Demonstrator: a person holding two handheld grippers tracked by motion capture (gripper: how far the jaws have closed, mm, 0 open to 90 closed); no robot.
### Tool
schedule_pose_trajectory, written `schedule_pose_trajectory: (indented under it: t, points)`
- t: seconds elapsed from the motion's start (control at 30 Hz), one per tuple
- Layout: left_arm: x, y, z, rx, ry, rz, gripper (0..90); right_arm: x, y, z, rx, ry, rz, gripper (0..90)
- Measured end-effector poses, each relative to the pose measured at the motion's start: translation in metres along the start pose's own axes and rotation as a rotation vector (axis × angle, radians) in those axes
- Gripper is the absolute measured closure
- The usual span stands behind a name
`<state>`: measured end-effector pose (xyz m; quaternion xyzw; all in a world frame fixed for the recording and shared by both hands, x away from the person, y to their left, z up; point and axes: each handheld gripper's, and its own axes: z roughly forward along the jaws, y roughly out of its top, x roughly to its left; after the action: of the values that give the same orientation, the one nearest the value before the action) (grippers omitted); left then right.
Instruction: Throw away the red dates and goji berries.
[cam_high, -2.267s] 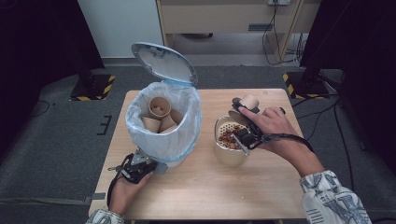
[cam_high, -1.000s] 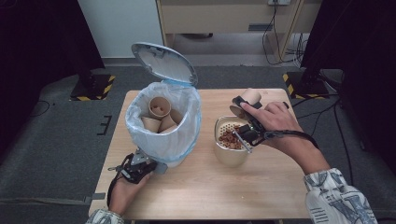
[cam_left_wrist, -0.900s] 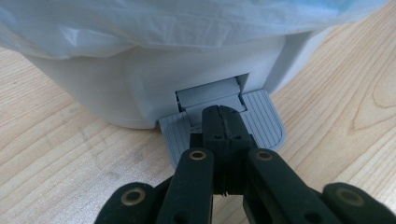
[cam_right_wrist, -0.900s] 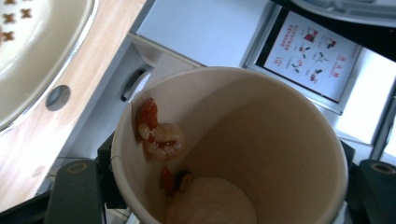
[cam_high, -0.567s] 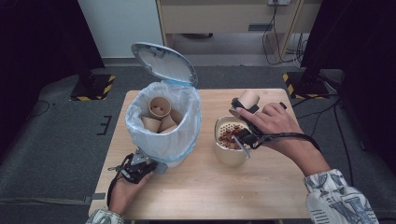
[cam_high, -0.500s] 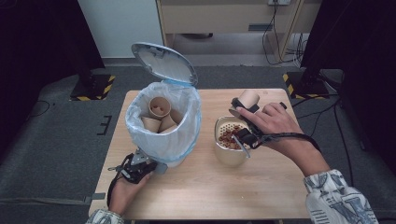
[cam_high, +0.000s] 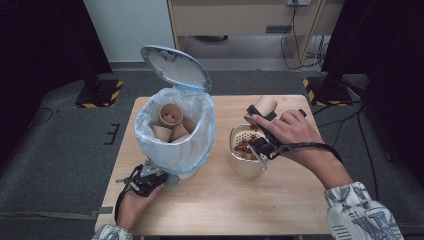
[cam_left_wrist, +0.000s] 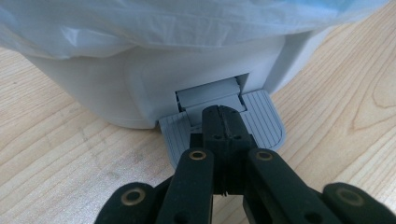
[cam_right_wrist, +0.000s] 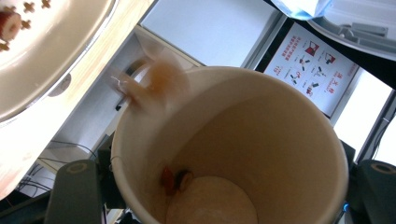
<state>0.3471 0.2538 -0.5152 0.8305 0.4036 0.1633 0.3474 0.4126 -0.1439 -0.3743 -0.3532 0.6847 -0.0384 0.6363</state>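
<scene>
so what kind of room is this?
Likely a lab or office recording space, not a kitchen: a small wooden table on grey carpet, cables trailing under a desk, and yellow-black striped stand bases on both sides.

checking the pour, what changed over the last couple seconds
Little changed: the right hand-held gripper keeps the paper cup tipped over the strainer bowl, its hand shifting only slightly. The left hand-held gripper stays shut, pressing the bin pedal; the lid remains up.

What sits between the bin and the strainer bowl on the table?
Nothing: in the high view, bare table separates the bin from the strainer bowl.
</scene>
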Motion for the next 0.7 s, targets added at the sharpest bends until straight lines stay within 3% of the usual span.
schedule_pose_trajectory:
  t: [0.17,0.3,0.43,0.57,0.7]
  points:
    - [0.000,0.000,0.000,0.000,0.000,-0.001,90.0,0.000,-0.003,0.000,0.003,0.005,0.039,27.7]
    - [0.000,0.000,0.000,0.000,0.000,-0.001,90.0,0.001,-0.009,0.001,0.003,0.011,0.136,27.6]
    - [0.000,0.000,0.000,0.000,0.000,-0.001,90.0,0.003,-0.014,0.002,0.008,0.024,0.191,27.4]
    - [0.000,0.000,0.000,0.000,0.000,-0.001,90.0,0.004,-0.021,0.004,-0.010,0.028,0.309,27.3]
    - [0.000,0.000,0.000,0.000,0.000,-0.001,90.0,0.006,-0.026,0.006,-0.011,0.032,0.386,27.2]
